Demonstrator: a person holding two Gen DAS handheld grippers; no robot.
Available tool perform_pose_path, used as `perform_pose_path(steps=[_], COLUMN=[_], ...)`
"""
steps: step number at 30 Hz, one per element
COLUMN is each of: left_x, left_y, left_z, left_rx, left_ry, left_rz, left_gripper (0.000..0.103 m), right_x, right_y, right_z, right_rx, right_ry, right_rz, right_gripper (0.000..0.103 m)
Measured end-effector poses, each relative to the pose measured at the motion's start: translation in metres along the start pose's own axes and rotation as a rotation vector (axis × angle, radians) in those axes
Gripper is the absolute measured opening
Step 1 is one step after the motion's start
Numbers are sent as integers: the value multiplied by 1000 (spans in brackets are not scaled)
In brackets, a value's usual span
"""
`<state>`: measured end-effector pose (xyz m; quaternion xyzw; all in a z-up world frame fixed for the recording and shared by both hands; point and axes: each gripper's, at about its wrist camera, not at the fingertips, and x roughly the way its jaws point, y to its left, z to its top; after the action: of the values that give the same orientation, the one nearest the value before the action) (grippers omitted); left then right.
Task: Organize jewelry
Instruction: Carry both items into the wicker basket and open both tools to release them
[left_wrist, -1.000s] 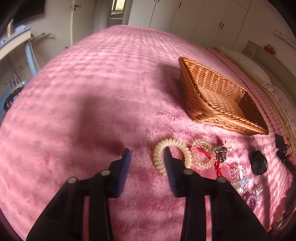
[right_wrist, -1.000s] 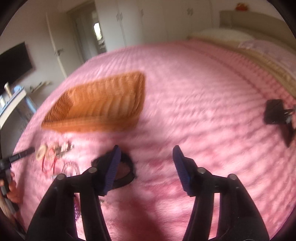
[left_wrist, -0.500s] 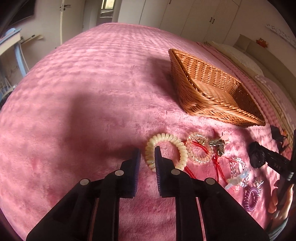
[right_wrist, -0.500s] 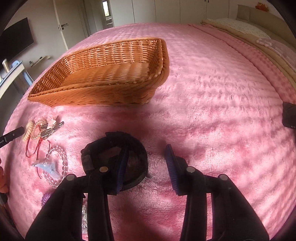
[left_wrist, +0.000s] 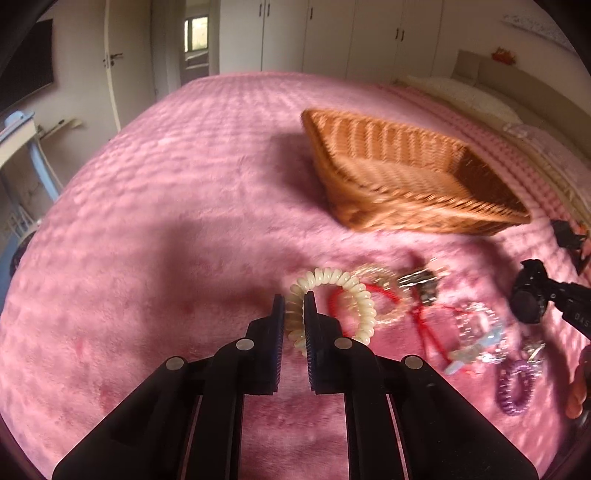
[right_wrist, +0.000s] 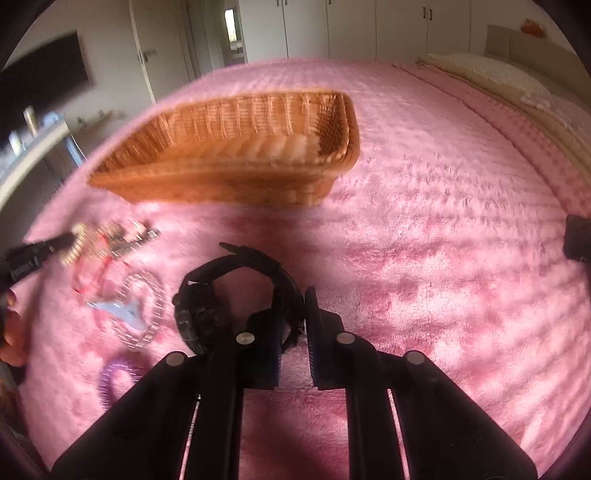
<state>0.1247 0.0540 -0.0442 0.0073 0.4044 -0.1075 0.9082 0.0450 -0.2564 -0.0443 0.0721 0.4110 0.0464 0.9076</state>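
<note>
A cream spiral hair tie (left_wrist: 332, 277) lies on the pink bedspread (left_wrist: 166, 221). Its left side sits between the pads of my left gripper (left_wrist: 293, 301), whose jaws are closing on it. A black watch (right_wrist: 207, 306) stands on edge, its strap pinched in my right gripper (right_wrist: 295, 302), whose jaws are also closing. The left wrist view shows the same watch (left_wrist: 528, 295) at the far right. A wicker basket (left_wrist: 424, 218), also seen from the right wrist (right_wrist: 221, 184), sits empty beyond the jewelry.
Between the grippers lie a red cord (left_wrist: 421, 321), a clear bead bracelet (left_wrist: 384, 295), a crystal bracelet (left_wrist: 476, 332) and a purple spiral tie (left_wrist: 515, 387). A black object (right_wrist: 578, 240) rests on the bed at the right. A person's fingers (left_wrist: 576, 387) show at the edge.
Both grippers have gone from wide open to nearly shut. The left now pinches the cream tie, and the right has moved in over the black watch and grips its strap.
</note>
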Motion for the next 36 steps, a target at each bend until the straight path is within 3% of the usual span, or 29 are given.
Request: perform_pose_path(steps=[10,14,18,21,27,36], left_x=[-44,-67,-73,-58,4,62], left_y=[-8,-21,-34,-46,-68,-86], left_z=[11,39,77,102,131,132], left_rx=[-39,-21,-19,-7,15,81], left_ry=[-145,-219,-266,-272,-206,-131], left_rz=[-90,-89,-111,-103,-81,-34], left_gripper=[9,9,9,9,9,9], right_x=[-63,-78,-69,-47,15,95], right_y=[4,14,19,22,22,17], right_z=[19,50,90,115,153,155], right_rx=[49,39,37,40,42,40], right_ry=[-185,-251,-262,-238,-140,41], right_rz=[173,176,157,136,82,49], right_gripper=[10,10,10,10,10,10])
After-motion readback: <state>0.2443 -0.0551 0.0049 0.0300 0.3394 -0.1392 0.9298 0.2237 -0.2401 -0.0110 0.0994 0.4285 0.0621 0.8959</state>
